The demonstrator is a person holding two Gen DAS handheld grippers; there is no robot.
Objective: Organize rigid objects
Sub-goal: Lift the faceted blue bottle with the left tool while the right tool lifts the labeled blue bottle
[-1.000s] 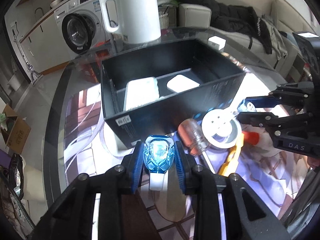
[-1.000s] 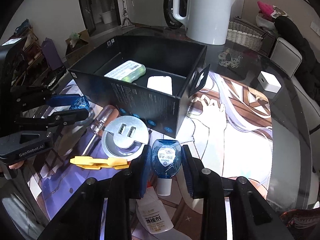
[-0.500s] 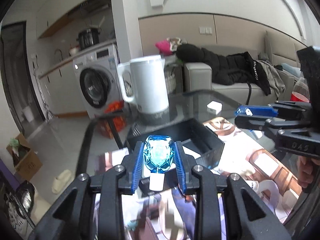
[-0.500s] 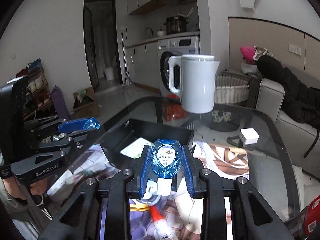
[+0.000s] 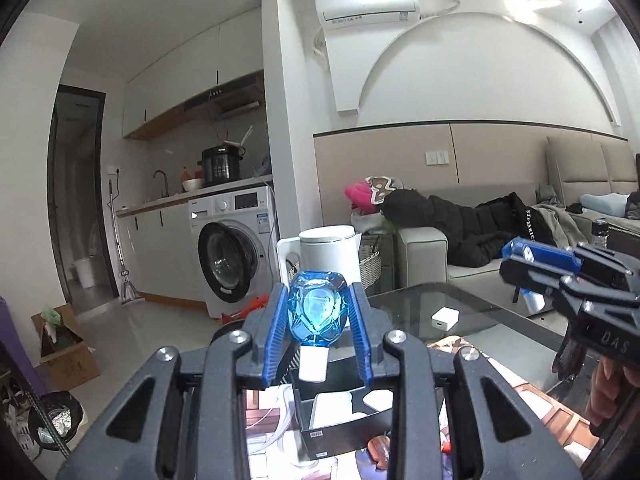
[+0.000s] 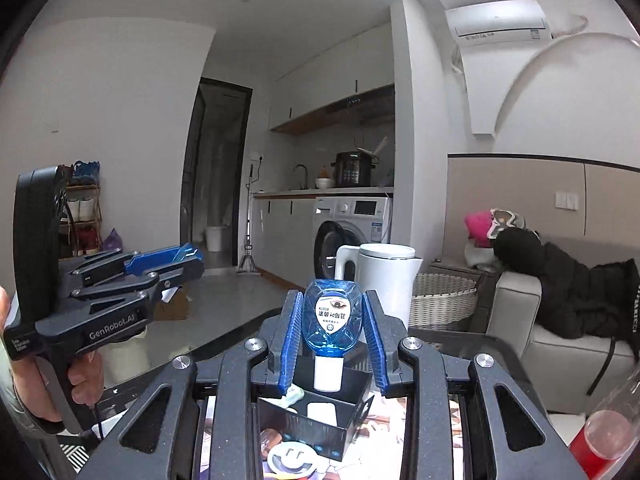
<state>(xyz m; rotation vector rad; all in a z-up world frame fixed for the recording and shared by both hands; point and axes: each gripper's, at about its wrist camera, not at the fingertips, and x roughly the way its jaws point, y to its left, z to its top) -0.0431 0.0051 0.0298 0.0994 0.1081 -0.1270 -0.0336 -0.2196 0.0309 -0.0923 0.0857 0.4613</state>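
Note:
My left gripper (image 5: 319,293) is shut on a blue faceted bottle (image 5: 316,314) with a white cap, held up and pointing about level. My right gripper (image 6: 333,298) is shut on a second blue bottle (image 6: 333,320) with a white label and cap. Both hang above the black open box (image 5: 340,438) on the table, which holds two white items (image 5: 334,410). The same box (image 6: 304,428) shows below the right gripper's fingers. Each gripper also appears in the other's view: the right gripper (image 5: 520,254) at the right, the left gripper (image 6: 188,258) at the left, held by a hand.
A white kettle (image 5: 328,256) stands at the glass table's far edge (image 5: 420,304), with a white charger cube (image 5: 444,318) nearby. A round grey disc (image 6: 290,458) lies in front of the box. A bottle with red liquid (image 6: 600,436) is at the lower right. A sofa and washing machine stand beyond.
Both grippers rose from the table with their blue bottles and tilted up from looking down at the box to pointing about level. The table's objects have dropped low in both views.

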